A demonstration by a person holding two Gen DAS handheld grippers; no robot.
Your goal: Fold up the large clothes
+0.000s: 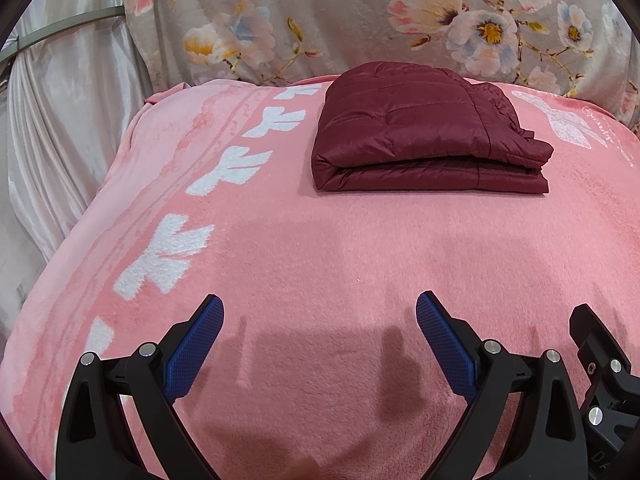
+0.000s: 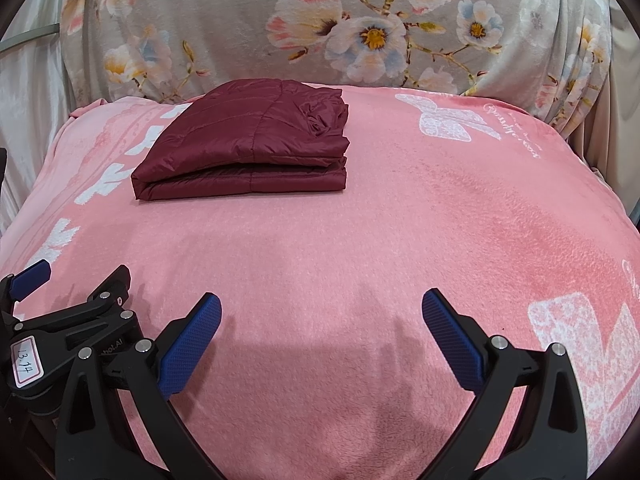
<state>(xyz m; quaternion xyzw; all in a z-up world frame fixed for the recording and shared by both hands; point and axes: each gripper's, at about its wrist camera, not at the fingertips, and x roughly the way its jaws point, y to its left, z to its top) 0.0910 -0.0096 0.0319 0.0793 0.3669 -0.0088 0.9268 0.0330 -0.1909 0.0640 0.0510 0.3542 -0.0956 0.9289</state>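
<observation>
Underneath everything, a plush pink blanket (image 1: 320, 248) covers the whole surface, its nap soft and fuzzy, with a row of white bow shapes (image 1: 164, 256) woven down one side and a white butterfly pattern (image 2: 452, 120) toward the far corner. Behind it hangs a grey fleece cloth printed with pale flowers (image 2: 372, 36), and beside that a satiny white drape (image 1: 60, 128) falls in smooth folds.

On the blanket lies the maroon puffer jacket (image 1: 424, 136), quilted and slightly glossy, folded into a thick rectangular stack with its layered edges facing me. It sits well ahead of both tools, apart from them, nearer the far edge of the blanket.

My left gripper (image 1: 320, 316) is spread wide with nothing between its blue, cross-hatched pads (image 1: 196, 348). My right gripper (image 2: 322, 314) stands equally wide and empty, just beside the left one, above bare blanket.
</observation>
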